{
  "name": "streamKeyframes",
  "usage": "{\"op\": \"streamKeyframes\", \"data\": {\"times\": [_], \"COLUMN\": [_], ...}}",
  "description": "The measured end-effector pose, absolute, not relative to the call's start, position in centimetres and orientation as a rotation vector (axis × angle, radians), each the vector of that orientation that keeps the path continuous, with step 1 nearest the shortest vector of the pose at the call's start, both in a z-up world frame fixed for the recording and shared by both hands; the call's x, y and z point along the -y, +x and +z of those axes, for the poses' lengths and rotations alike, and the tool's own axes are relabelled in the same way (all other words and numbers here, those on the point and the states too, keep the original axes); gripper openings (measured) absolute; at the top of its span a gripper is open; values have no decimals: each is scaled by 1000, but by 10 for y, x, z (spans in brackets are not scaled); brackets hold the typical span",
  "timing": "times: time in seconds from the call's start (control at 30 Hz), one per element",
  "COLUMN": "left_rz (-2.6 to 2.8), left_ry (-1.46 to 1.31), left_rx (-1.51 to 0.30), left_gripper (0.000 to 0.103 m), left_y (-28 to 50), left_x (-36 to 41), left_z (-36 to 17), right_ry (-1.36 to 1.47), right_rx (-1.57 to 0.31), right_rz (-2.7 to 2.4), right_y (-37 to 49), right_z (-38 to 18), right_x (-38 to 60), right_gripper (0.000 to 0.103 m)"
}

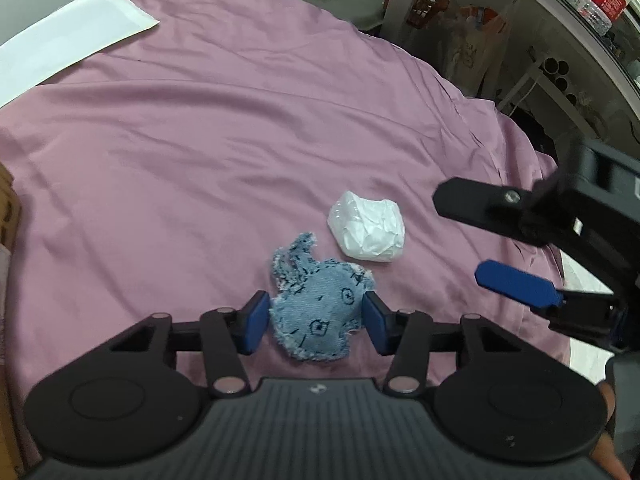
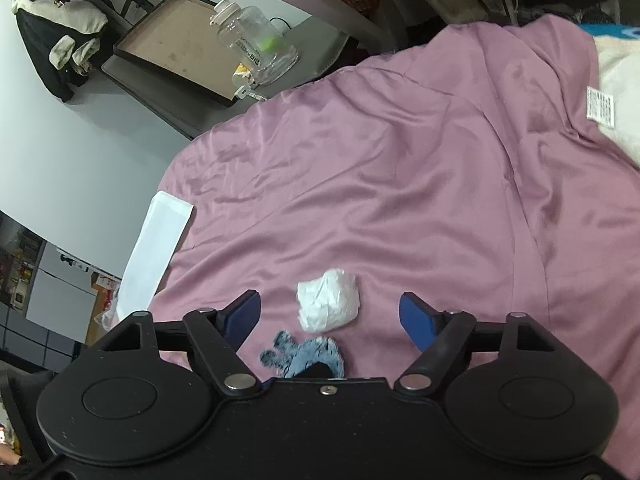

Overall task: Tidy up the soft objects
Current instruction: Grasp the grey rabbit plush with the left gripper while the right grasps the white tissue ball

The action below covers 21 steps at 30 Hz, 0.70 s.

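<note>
So there's a pink sheet (image 1: pixel 200 140) spread out, and two soft things sit on it close together: a frayed denim toy (image 1: pixel 316 312) with little stitched eyes, and a crumpled white wad (image 1: pixel 366 226) just past it, near but not quite touching as far as I can see.

The left gripper (image 1: pixel 314 320) is down around the denim toy, blue pads on either side of it. The pads look right at its edges, maybe just touching, but the toy isn't squashed, so I'd call the jaws spread rather than clamped on it.

The right gripper (image 2: pixel 330 316) hovers over the sheet with its jaws wide apart, nothing between them but the white wad (image 2: pixel 327 306) lying in the gap, clear of both pads. The denim toy (image 2: pixel 304 354) peeks out just below it, partly hidden by the gripper body.

A white envelope (image 1: pixel 68 36) lies flat at the far left edge of the sheet.
</note>
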<state>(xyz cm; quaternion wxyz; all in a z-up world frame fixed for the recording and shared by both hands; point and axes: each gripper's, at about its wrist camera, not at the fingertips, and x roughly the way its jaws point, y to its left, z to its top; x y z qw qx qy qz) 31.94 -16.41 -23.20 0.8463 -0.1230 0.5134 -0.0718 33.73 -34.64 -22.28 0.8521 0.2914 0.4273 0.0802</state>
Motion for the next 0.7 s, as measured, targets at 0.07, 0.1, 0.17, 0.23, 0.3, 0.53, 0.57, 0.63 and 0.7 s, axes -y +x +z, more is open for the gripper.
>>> {"op": "streamKeyframes", "data": {"times": [0.07, 0.1, 0.17, 0.23, 0.3, 0.53, 0.57, 0.63, 0.7], "left_rz": [-158, -158, -163, -176, -192, -176, -165, -140, -126], "left_ry": [-263, -262, -266, -287, -305, -311, -308, -319, -323], "left_rx": [-1085, -1086, -1095, -1100, -1101, -1079, -1079, -1086, -1075], "left_gripper": [48, 44, 39, 31, 23, 18, 18, 18, 18], "left_y": [321, 322, 323, 324, 324, 321, 321, 322, 320], "left_x": [166, 166, 167, 164, 162, 147, 145, 136, 126], "left_z": [-234, -235, -237, -238, -237, -223, -222, -218, -212], "right_ry": [605, 599, 581, 570, 568, 521, 515, 497, 476], "right_rx": [-901, -907, -924, -932, -940, -945, -948, -949, -945], "right_rz": [175, 179, 187, 190, 190, 214, 208, 201, 194], "right_y": [339, 340, 341, 341, 342, 344, 346, 348, 351], "right_z": [-224, -225, -228, -230, -231, -236, -237, -239, -239], "right_x": [344, 343, 339, 337, 336, 323, 321, 318, 315], "right_gripper": [75, 75, 74, 73, 72, 71, 71, 70, 69]}}
